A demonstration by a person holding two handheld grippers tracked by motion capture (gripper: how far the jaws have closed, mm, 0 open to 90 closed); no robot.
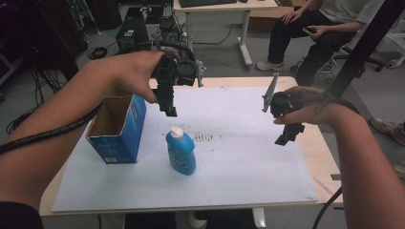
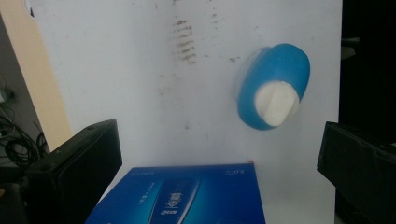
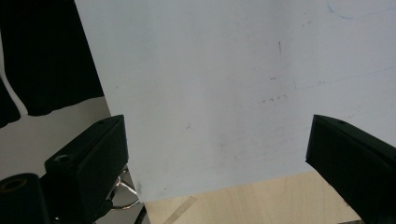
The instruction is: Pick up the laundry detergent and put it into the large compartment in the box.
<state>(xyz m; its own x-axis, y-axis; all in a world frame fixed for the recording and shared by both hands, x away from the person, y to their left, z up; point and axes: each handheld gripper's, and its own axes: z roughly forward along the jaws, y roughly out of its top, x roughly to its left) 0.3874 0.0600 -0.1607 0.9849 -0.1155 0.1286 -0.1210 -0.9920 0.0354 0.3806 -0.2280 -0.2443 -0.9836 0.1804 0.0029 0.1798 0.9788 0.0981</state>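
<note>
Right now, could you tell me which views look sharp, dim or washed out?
High view: dim, the floor behind murky, the bottle and box readable. Left gripper view: the white sheet bright, the bottle's cap overexposed, the box edge soft. Right gripper view: evenly lit, its jaws blurred.

A lab or office workroom: cables (image 1: pixel 28 102) tangle across the grey floor beside electronic gear (image 1: pixel 131 33), a desk (image 1: pixel 224 9) stands behind, and a seated person (image 1: pixel 325 28) waits nearby

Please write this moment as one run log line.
left gripper: open, above bottle | right gripper: open, empty | box: upright, open
</note>
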